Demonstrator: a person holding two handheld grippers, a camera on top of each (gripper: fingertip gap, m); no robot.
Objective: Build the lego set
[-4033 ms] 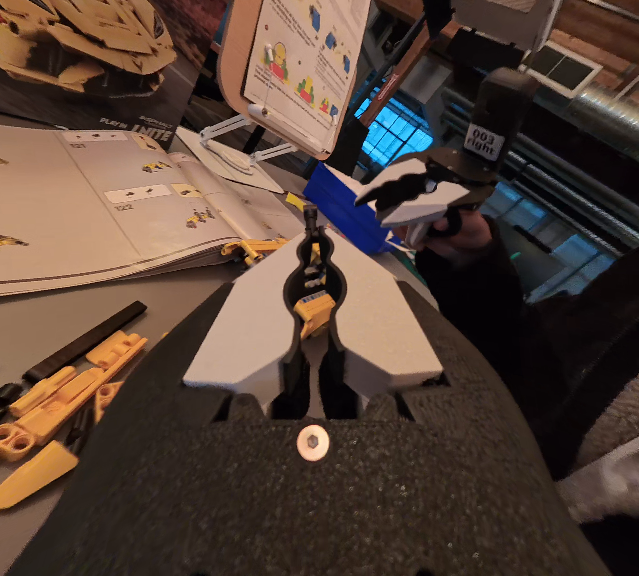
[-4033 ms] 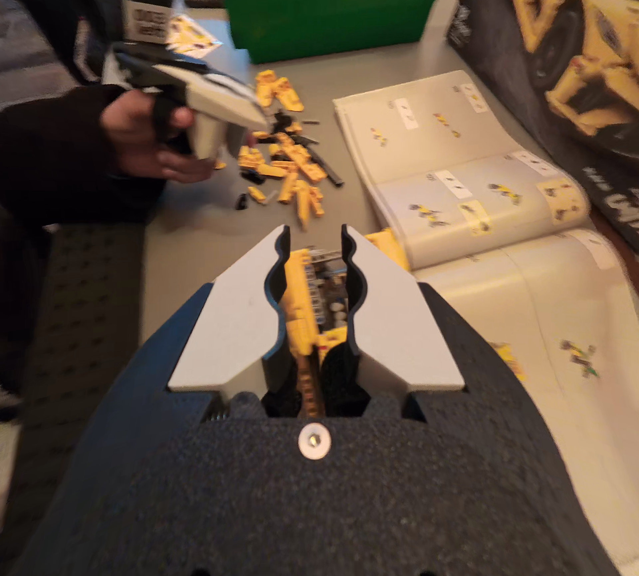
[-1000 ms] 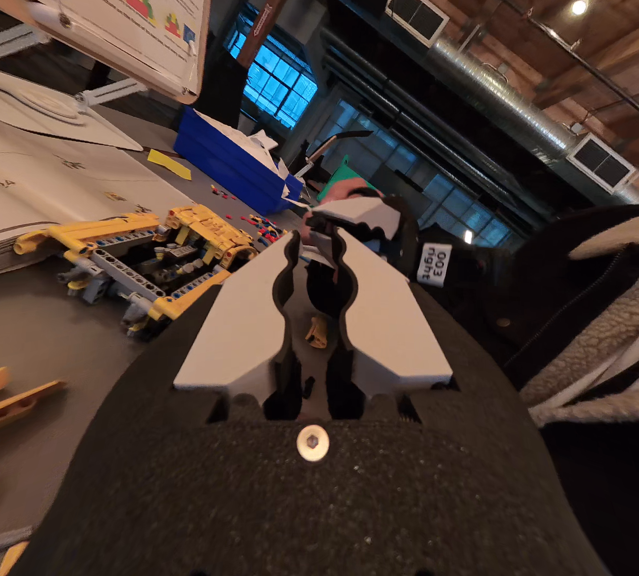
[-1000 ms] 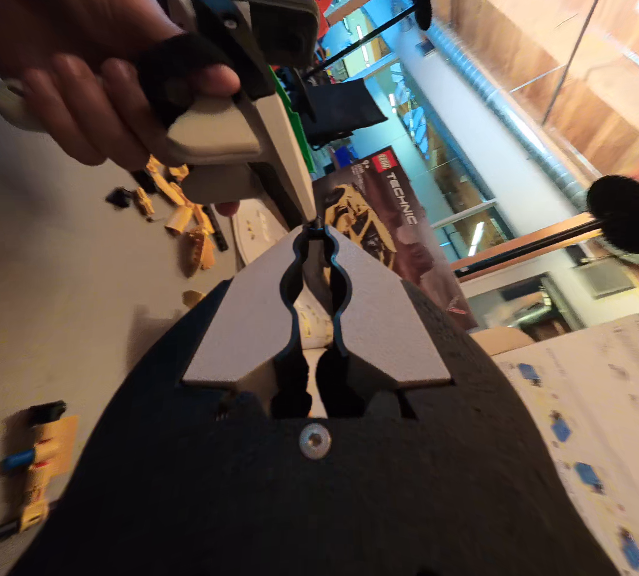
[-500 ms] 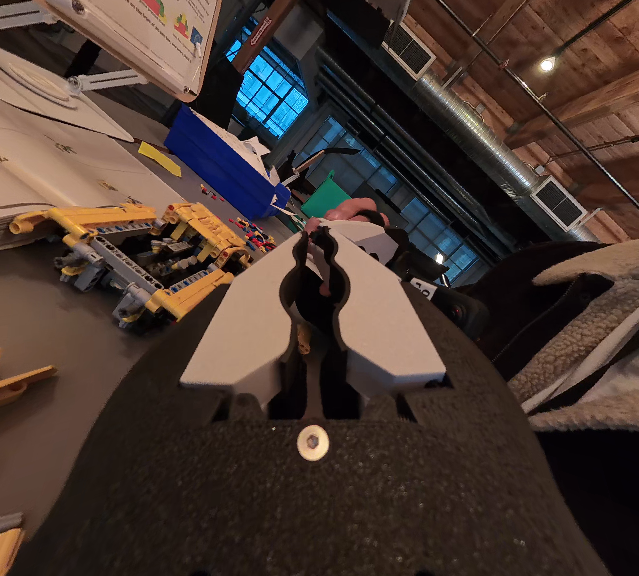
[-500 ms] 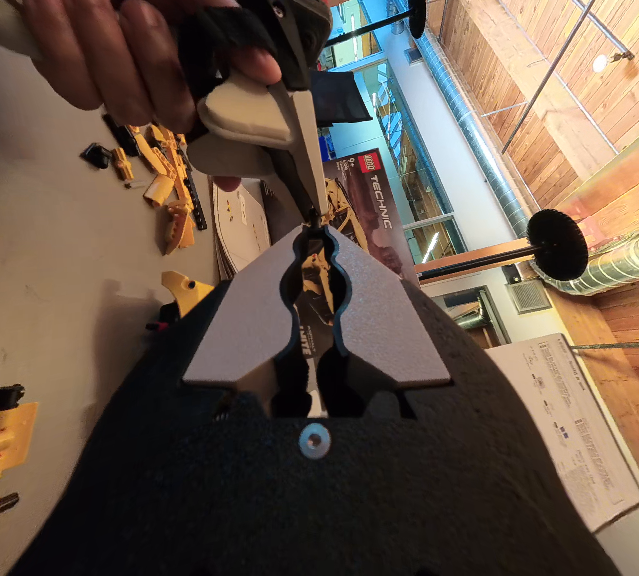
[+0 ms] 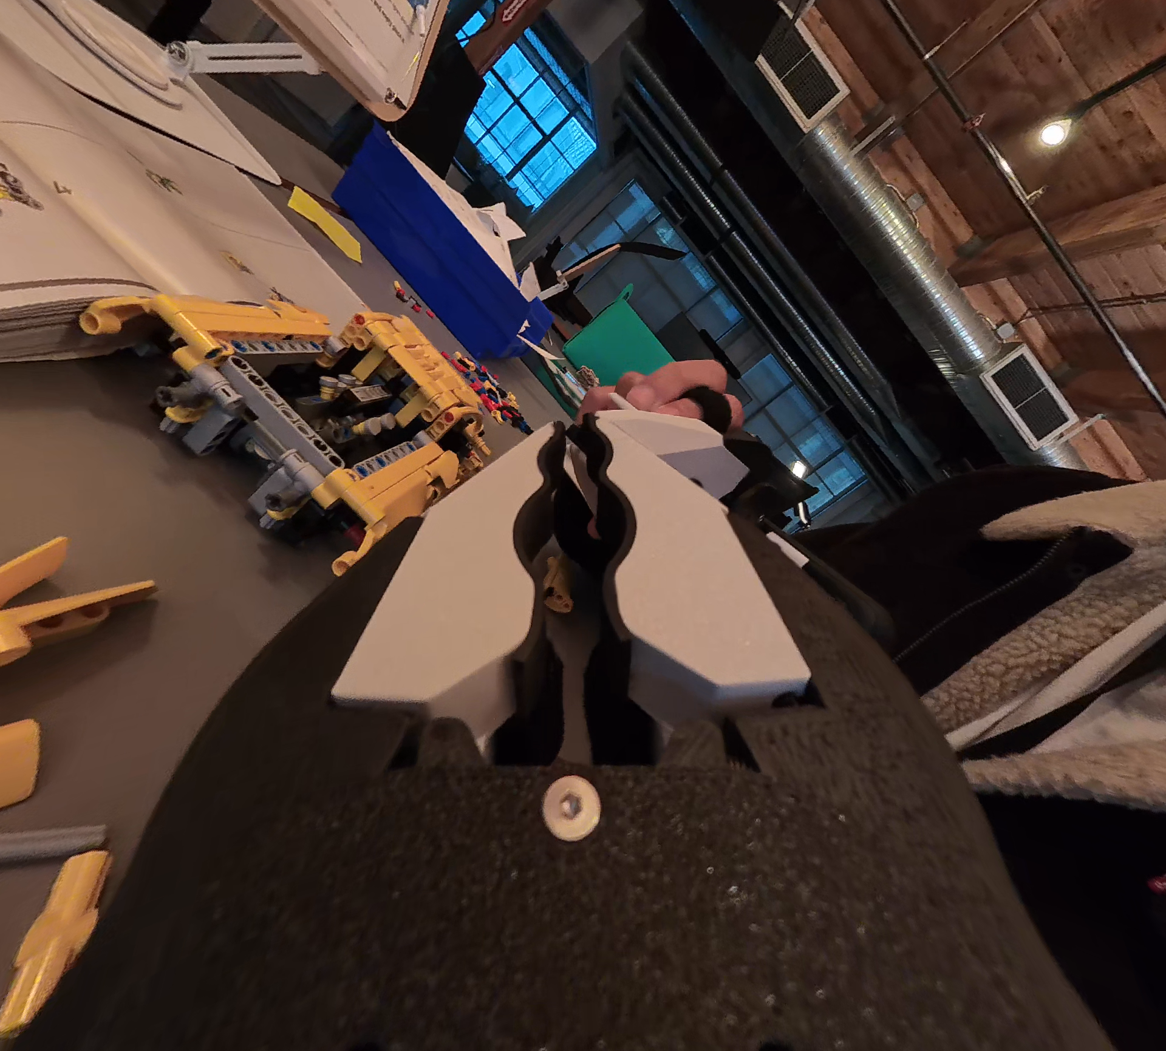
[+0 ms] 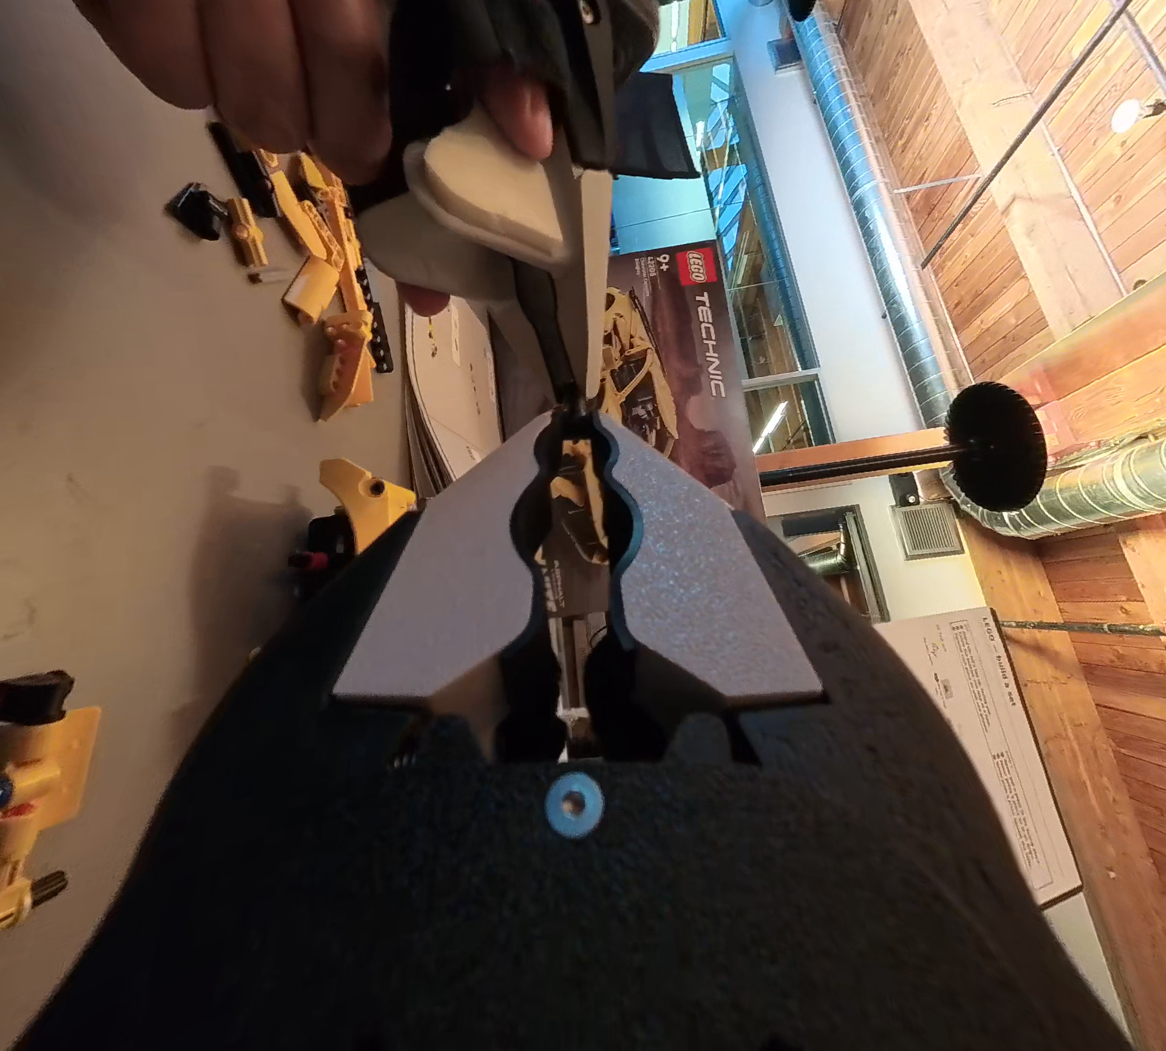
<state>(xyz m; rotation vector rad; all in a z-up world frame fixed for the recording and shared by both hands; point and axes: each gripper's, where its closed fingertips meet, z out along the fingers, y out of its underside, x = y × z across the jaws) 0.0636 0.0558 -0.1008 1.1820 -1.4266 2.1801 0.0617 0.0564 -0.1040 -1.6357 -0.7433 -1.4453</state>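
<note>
Your left gripper (image 7: 573,435) and right gripper (image 8: 571,421) meet tip to tip, both nearly closed on one small black pin (image 8: 573,397); the yellow chassis (image 7: 315,409) sits on the table (image 7: 94,484).

Since 4 s ago: both claws lifted off table, left claw (image 7: 573,435) and right claw (image 8: 573,416) now tip-to-tip.

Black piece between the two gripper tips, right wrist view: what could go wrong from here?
1. The small black piece sits only at the very tips, where the left gripper meets the right gripper above the table. A slip could drop it among the loose yellow parts.
2. The left wrist view barely shows the piece, so misalignment may go unnoticed.
</note>
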